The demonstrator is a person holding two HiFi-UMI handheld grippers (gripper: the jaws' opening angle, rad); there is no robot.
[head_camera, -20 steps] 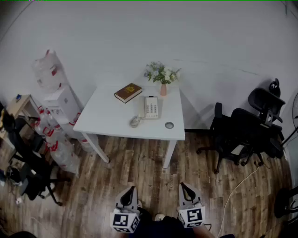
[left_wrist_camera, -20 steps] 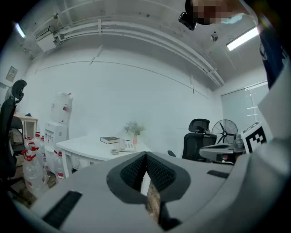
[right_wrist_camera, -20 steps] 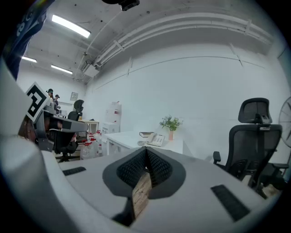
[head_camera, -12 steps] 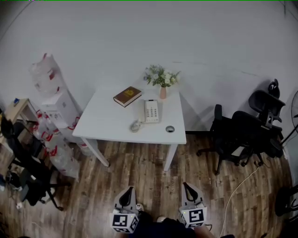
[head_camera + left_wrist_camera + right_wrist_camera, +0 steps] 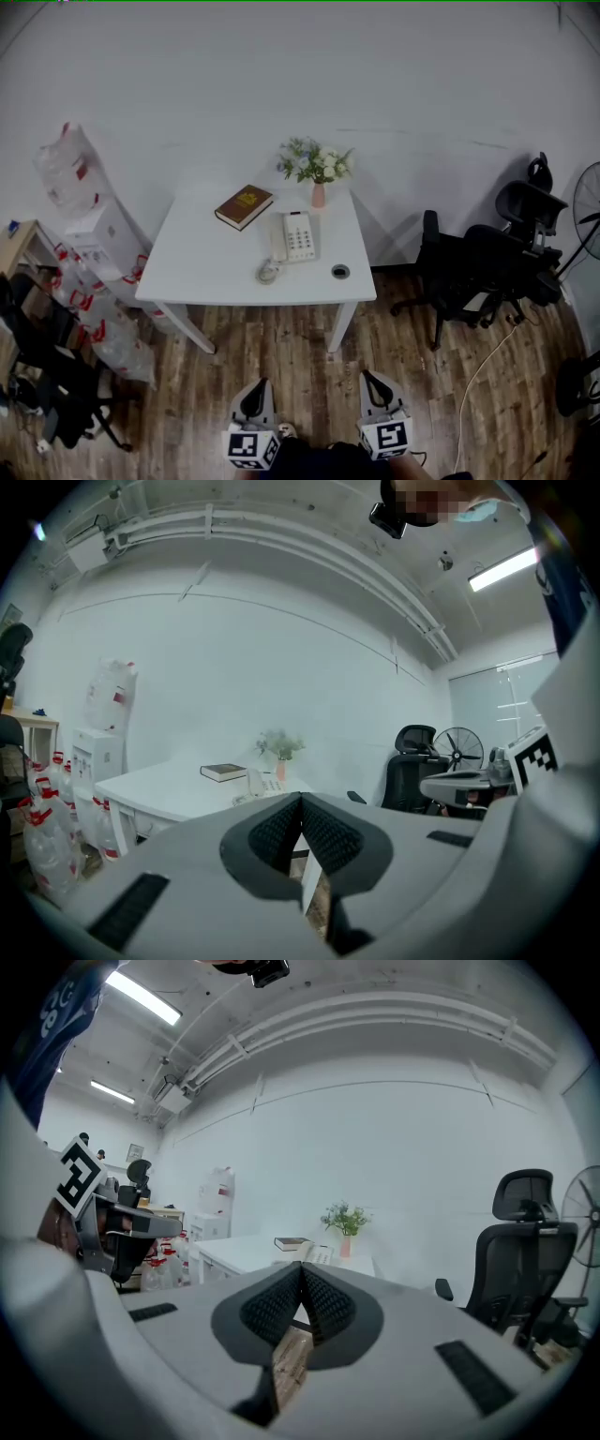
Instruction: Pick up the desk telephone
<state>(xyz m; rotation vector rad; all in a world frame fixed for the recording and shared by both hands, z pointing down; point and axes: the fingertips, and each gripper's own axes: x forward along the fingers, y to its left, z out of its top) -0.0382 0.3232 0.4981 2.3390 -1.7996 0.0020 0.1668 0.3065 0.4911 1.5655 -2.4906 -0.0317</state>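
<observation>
White desk telephone (image 5: 298, 236) on white rectangular table (image 5: 202, 267), keys unreadable, grey left gripper (image 5: 255, 389) and right gripper (image 5: 373, 380) pinched together, empty

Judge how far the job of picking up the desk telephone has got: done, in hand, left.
Done: nothing yet; the telephone lies untouched on the white table. In hand: the approach; the left hand-held gripper and the right hand-held gripper, both shut and empty, are over the wooden floor, well short of the table. Left: reach the table, open a gripper, grip the telephone, lift it.
</observation>
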